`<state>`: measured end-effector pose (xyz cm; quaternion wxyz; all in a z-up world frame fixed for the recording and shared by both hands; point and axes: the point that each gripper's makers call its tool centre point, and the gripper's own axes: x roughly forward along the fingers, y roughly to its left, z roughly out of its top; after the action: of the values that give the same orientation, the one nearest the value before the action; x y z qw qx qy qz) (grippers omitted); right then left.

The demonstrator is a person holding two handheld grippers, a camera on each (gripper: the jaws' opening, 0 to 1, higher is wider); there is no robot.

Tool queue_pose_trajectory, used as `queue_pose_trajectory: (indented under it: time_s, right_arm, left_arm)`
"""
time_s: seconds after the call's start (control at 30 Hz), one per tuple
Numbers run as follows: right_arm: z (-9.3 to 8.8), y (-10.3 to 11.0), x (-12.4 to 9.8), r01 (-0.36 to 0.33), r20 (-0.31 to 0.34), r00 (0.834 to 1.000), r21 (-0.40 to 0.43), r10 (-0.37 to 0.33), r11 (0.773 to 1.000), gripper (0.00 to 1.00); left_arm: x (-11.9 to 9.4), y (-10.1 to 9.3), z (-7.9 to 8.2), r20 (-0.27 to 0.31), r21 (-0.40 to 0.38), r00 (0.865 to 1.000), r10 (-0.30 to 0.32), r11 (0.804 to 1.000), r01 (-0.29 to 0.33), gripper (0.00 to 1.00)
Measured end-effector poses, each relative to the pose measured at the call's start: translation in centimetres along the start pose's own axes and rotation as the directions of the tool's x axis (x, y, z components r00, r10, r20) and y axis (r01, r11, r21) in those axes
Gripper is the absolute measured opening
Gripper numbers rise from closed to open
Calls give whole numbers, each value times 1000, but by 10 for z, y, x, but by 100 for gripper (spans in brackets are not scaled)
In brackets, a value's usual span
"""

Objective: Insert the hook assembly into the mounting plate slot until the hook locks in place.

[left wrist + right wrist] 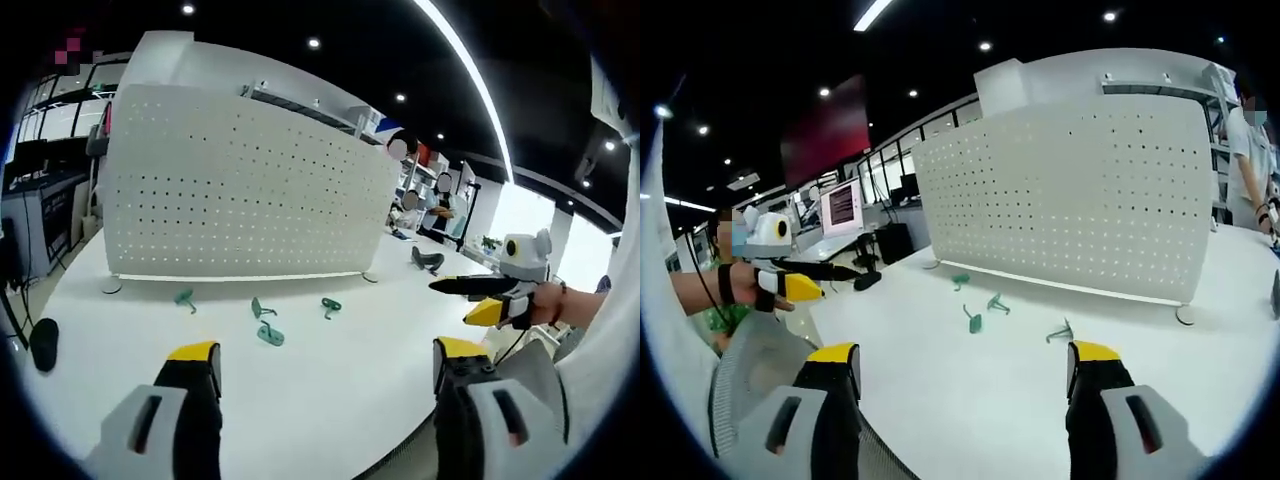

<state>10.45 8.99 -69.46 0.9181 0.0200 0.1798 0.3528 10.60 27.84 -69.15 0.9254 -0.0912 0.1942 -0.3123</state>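
I see no words I can read. My left hand-held gripper (326, 372) and right hand-held gripper (967, 372) both stand wide open, holding nothing. Small green plastic hooks (269, 335) lie on the smooth white table (330, 420), near the white metal board (250, 190) full of little round holes.

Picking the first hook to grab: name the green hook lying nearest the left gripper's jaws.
The green hook lying flat in the left gripper view, nearest the viewer. The other three green hooks sit farther back, closer to the white pegboard.
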Motion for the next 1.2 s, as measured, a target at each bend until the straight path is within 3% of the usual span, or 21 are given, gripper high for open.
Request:
queue_pose_trajectory:
  time_s: [0.3, 0.77, 0.9, 1.0, 1.2]
  right_arm:
    - [2, 1, 4, -12, -10, 1000, -11, 12, 1000, 87]
    - [6, 1, 12, -21, -18, 1000, -30, 21, 999, 87]
    - [9, -1, 12, -14, -14, 1000, -45, 13, 999, 86]
    - [9, -1, 13, -16, -11, 1000, -42, 15, 999, 86]
    - [5, 2, 16, -27, -28, 999, -50, 25, 998, 86]
  left_arm:
    - [14, 12, -8, -54, -2, 997, 49, 999, -49, 90]
    - [31, 22, -19, -119, -35, 991, 54, 998, -58, 88]
    - [35, 19, -16, -94, -104, 995, 38, 993, -48, 89]
    - [37, 23, -24, -144, -88, 988, 62, 993, -75, 83]
    - [47, 22, -29, -176, -104, 983, 61, 991, -80, 81]
